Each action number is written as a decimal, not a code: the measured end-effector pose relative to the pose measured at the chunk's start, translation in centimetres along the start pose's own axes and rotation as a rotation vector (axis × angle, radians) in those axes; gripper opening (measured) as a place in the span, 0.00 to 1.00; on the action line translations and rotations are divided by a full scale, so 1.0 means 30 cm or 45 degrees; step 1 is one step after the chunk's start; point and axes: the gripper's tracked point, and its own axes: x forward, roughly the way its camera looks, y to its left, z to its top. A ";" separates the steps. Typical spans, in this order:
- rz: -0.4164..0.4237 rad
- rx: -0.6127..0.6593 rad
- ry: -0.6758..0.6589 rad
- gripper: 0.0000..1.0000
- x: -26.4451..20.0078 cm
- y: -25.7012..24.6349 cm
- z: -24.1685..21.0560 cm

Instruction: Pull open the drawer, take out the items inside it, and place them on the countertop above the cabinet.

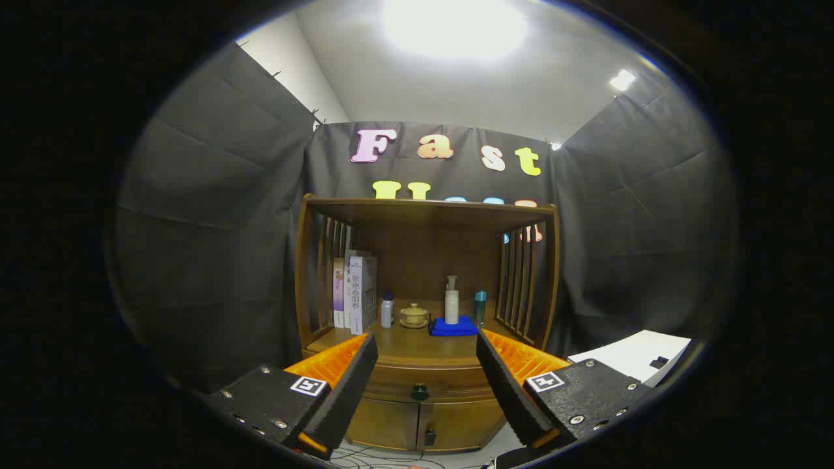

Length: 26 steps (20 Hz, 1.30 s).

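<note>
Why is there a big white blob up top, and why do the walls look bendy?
In the gripper view, the ceiling light glares, washing out to pure white. The fisheye lens bends the walls and cabinet sides. The open gripper looks huge because it is nearest; the drawer knob looks tiny.

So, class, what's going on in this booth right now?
A hand-held gripper is pointed at a wooden cabinet, its fingers open and holding nothing. The drawer looks closed, with its dark knob in line between the fingers and beyond them, not yet touched. On the countertop above stand some books, a small bottle, a lidded cup, a pump bottle on a blue cloth, and a blue-capped bottle. The task looks to be just starting.
</note>
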 end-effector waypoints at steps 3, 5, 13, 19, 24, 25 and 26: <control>-0.013 0.024 0.019 0.95 -0.004 -0.014 -0.017; 0.005 0.086 0.048 0.95 -0.007 -0.009 -0.033; -0.014 0.171 0.077 0.95 0.009 -0.061 -0.052; -0.018 0.143 0.079 0.95 0.025 -0.066 -0.072; -0.029 0.053 0.126 0.95 0.079 -0.083 -0.170; -0.027 0.062 0.153 0.95 0.096 -0.079 -0.213; -0.021 0.081 0.178 0.95 0.109 -0.072 -0.249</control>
